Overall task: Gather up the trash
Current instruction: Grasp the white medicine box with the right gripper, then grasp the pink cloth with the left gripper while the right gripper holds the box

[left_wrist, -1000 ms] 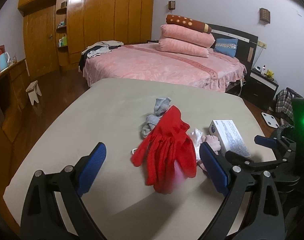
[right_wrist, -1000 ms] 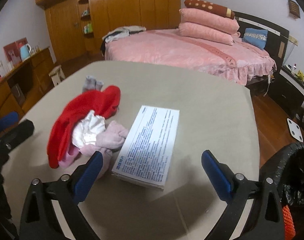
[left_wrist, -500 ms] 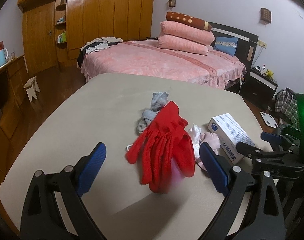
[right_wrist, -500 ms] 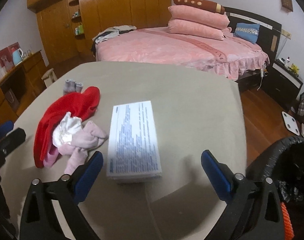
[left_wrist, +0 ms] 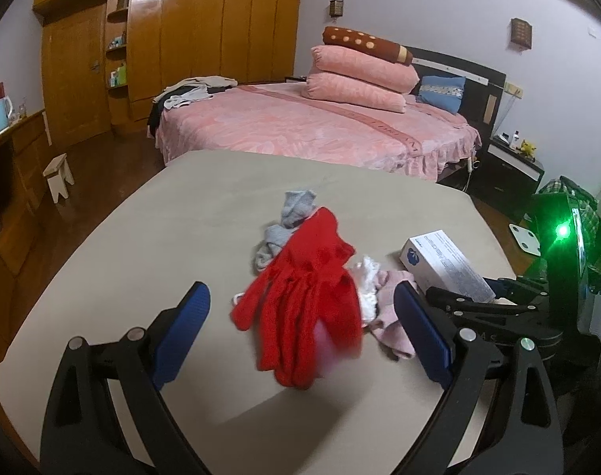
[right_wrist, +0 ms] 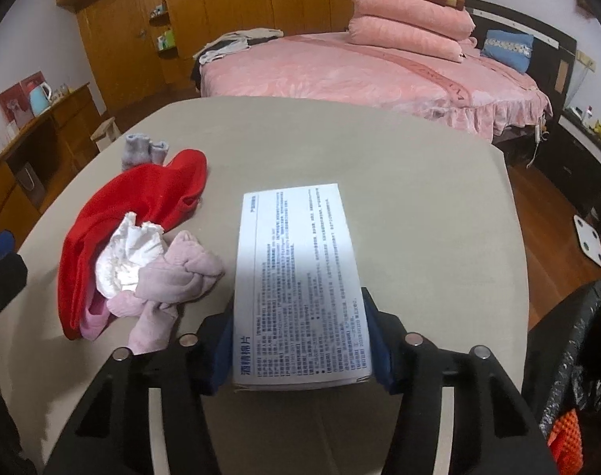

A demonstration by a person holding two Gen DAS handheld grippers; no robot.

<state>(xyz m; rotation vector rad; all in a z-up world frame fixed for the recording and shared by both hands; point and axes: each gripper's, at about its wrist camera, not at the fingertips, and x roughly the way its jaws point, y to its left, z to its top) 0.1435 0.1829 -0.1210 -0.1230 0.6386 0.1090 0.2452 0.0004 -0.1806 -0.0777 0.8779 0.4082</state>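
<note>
**Right gripper closing on the white box**

My right gripper had its jaws closing around the near end of the white printed box, one blue pad against each long side. The box lay flat on the beige table, its printed face up, just right of the clothing pile. My right wrist view showed that face in full, small dark text with larger blue characters at the near edge, and also the black trash bag at the table's right edge, which my left view did not show.

My left gripper hung released over the table, its blue pads spread wide with nothing pressed between them. From that side I saw the box's short end with a blue mark on it, and the right gripper's black frame reaching in at the right.

The pile sat left of the box: a red garment, a crumpled white tissue on it, and a pink cloth just beside the box. The grey socks lay behind the red garment, clearer in my left view. A pink bed stood beyond the table.
</note>
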